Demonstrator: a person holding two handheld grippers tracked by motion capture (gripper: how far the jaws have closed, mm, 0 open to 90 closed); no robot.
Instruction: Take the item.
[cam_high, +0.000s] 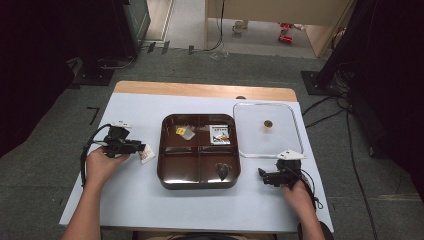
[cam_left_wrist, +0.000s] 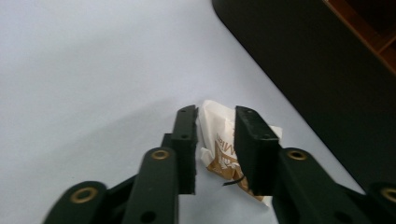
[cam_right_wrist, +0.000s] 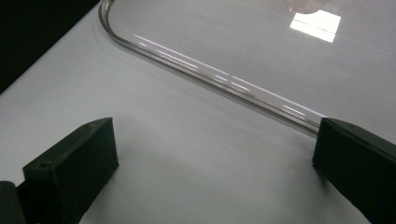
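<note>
Left gripper (cam_left_wrist: 215, 144) loosely open around white packet (cam_left_wrist: 223, 154); right gripper (cam_right_wrist: 215, 163) wide open

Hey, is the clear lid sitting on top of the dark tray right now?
No, the clear lid lies flat on the table to the right of the dark tray, leaving its four compartments uncovered.

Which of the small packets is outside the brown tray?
The white-and-brown packet between the left gripper's jaws, on the table left of the tray; the others lie in compartments.
</note>
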